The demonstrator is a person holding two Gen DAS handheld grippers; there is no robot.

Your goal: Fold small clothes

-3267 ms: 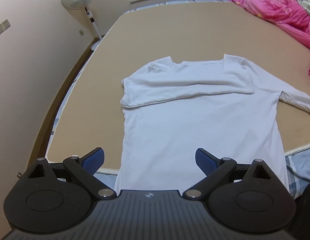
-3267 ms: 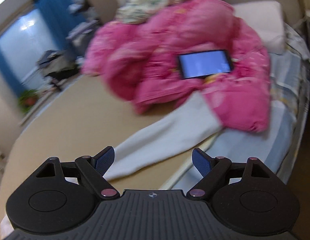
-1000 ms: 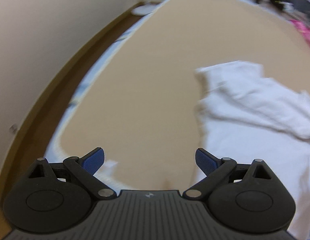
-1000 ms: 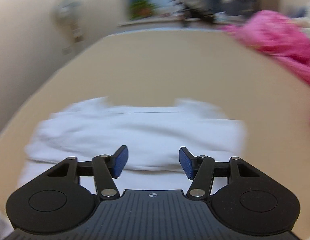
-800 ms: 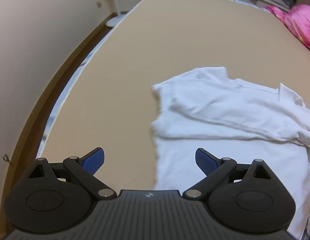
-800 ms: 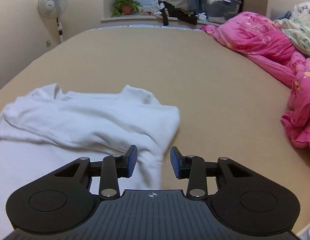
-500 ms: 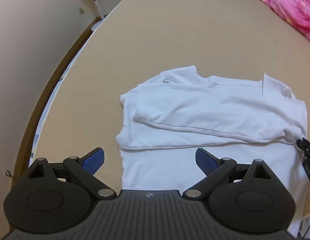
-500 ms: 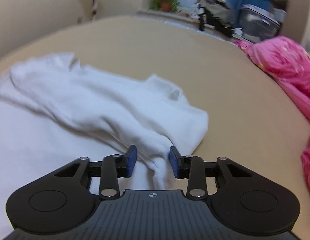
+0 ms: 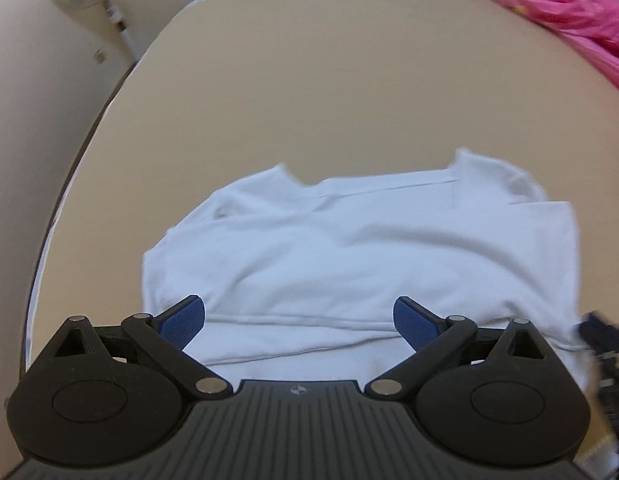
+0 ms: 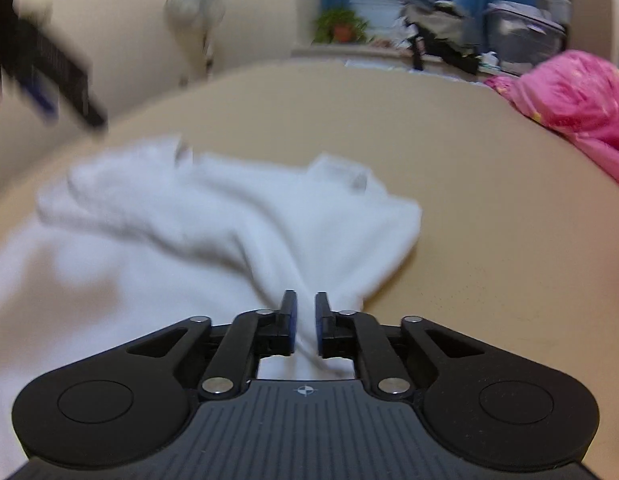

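While both sleeves already lie folded across the chest of the white shirt (image 9: 361, 248), spread flat on the tan bed (image 9: 349, 80), amounts to roughly the first half of the fold. Still to come, by the look of it: bringing the sides or the hem over to make a compact packet. Right gripper (image 10: 305, 320) with jaws nearly together, easing apart again, a pinch of shirt cloth bunched between them at the shirt's right edge. Left gripper (image 9: 299, 320) with jaws spread wide over the lower chest, grasping nothing. Pink quilt (image 9: 549, 4) well apart at the far side
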